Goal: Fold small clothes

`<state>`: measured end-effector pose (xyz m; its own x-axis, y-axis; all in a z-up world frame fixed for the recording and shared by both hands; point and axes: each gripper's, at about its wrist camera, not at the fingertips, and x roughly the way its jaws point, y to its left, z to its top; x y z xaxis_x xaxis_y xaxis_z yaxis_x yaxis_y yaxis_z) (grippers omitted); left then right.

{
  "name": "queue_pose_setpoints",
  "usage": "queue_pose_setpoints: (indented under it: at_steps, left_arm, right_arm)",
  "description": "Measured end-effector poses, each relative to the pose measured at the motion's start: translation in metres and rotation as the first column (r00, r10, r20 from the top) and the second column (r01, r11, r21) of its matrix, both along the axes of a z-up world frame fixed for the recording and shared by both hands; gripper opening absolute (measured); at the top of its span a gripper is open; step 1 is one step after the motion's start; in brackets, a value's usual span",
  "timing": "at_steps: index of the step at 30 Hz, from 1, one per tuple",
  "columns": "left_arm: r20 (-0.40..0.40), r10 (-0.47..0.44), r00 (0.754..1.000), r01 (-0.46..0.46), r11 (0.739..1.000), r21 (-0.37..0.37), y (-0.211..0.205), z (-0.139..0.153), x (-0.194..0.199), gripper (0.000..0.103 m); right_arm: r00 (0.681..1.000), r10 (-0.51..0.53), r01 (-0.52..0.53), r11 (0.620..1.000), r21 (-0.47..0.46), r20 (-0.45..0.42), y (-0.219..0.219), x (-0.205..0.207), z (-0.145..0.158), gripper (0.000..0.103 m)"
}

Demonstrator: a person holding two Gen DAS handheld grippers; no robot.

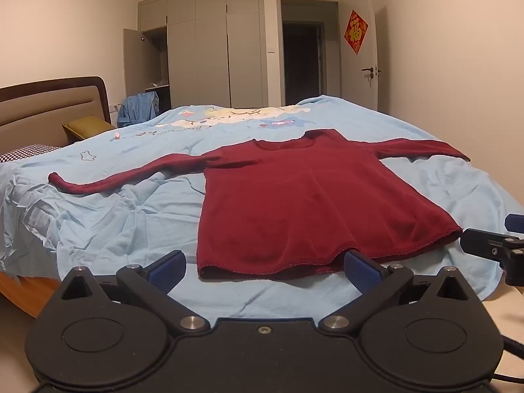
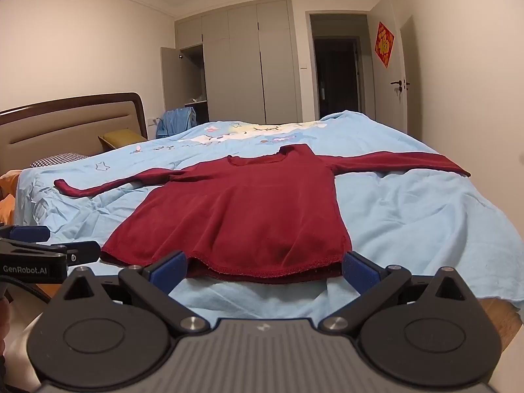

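Observation:
A small dark red long-sleeved top [image 1: 308,203] [image 2: 249,209] lies flat on the light blue bed sheet [image 1: 131,222] [image 2: 425,216], both sleeves spread out sideways and its hem toward me. My left gripper [image 1: 265,270] is open just short of the hem's left half, nothing between its blue pads. My right gripper [image 2: 265,270] is open at the hem's right half, also holding nothing. Each gripper shows at the edge of the other's view: the right gripper [image 1: 501,245] and the left gripper [image 2: 42,249].
The bed has a headboard [image 1: 49,104] at left with pillows [image 1: 88,126] and a checkered cushion [image 2: 62,159]. A wardrobe [image 1: 213,49] with one open door and a dark doorway [image 1: 304,62] stand beyond. The bed's near edge drops to floor [image 1: 29,298].

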<state>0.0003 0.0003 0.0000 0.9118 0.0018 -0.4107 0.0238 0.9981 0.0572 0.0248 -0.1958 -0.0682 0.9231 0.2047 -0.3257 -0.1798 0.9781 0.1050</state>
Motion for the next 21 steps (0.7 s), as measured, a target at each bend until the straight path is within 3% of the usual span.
queue_pose_setpoints:
  at_steps: [21]
  left_arm:
    - [-0.004, 0.000, 1.000, 0.000, 1.000, 0.002, -0.0004, 0.0000, 0.0005, 0.102]
  right_arm:
    - [1.000, -0.002, 0.002, 1.000, 0.002, -0.003, 0.0002, 0.0007, -0.0004, 0.103]
